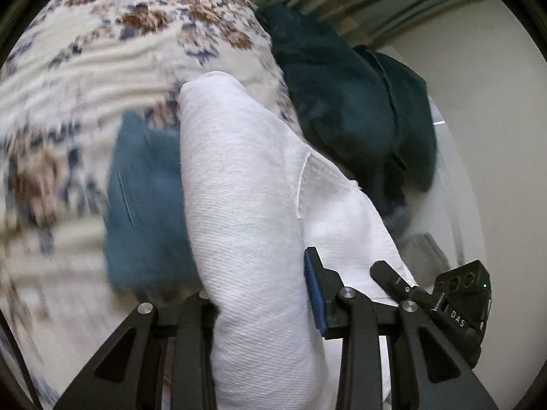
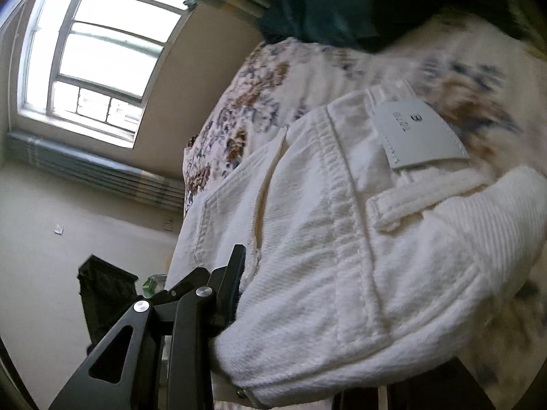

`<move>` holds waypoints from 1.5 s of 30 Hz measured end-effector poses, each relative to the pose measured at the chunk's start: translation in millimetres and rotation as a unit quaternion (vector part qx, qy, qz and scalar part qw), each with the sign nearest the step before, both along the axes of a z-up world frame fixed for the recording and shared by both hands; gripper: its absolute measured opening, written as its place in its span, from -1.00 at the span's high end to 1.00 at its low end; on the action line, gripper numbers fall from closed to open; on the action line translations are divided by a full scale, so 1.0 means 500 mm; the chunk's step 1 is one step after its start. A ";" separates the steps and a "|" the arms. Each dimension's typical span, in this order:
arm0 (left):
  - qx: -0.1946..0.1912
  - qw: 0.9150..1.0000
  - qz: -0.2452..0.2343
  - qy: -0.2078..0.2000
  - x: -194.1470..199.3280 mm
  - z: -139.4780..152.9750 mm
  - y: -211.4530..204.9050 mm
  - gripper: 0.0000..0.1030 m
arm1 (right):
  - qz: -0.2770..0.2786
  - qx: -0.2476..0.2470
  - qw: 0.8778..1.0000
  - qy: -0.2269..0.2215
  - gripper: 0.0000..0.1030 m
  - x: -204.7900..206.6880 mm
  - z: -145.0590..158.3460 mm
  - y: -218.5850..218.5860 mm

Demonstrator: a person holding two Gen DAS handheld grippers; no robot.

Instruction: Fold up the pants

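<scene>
Seemingly both grippers [image 1: 263, 304] [image 2: 294, 307] clamping white pants [image 1: 246, 184] [image 2: 324, 239]

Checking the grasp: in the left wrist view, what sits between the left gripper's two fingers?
The white pants fill the gap of the left gripper; the left wrist view shows a thick fold of them running forward between both fingers.

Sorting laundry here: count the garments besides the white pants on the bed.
2: a folded blue garment lying left of the white pants, and a dark teal heap at the bed's far edge. More may lie hidden underneath.
</scene>
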State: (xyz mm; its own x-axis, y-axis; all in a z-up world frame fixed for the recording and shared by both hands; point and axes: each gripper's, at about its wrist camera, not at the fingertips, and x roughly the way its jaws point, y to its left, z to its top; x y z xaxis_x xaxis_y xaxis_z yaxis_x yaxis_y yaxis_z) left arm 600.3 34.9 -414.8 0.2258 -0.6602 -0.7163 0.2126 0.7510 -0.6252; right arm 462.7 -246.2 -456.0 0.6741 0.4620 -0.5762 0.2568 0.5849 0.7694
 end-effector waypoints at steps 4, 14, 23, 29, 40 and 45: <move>0.019 1.000 0.003 -0.008 0.112 -0.092 0.032 0.42 | 0.005 0.008 1.000 -0.005 0.35 0.141 -0.094 0.042; 0.028 0.999 0.004 0.030 0.113 -0.263 0.074 0.39 | 0.017 0.029 0.997 0.071 0.29 0.190 -0.319 0.073; 0.111 0.992 0.041 0.036 0.076 -0.191 0.067 0.23 | 0.072 -0.021 0.985 0.154 -0.59 0.222 -0.258 0.073; 0.267 0.960 0.066 -0.049 0.007 -0.102 0.046 -0.76 | 0.096 -0.264 0.940 0.194 -0.81 0.198 -0.130 0.114; 0.346 0.933 0.066 -0.079 -0.037 -0.027 0.006 -0.85 | 0.066 -0.369 0.910 0.179 -0.84 0.149 0.016 0.119; 0.350 0.928 0.076 -0.099 -0.071 0.040 -0.001 -0.85 | 0.059 -0.381 0.908 0.162 -0.84 0.113 0.084 0.121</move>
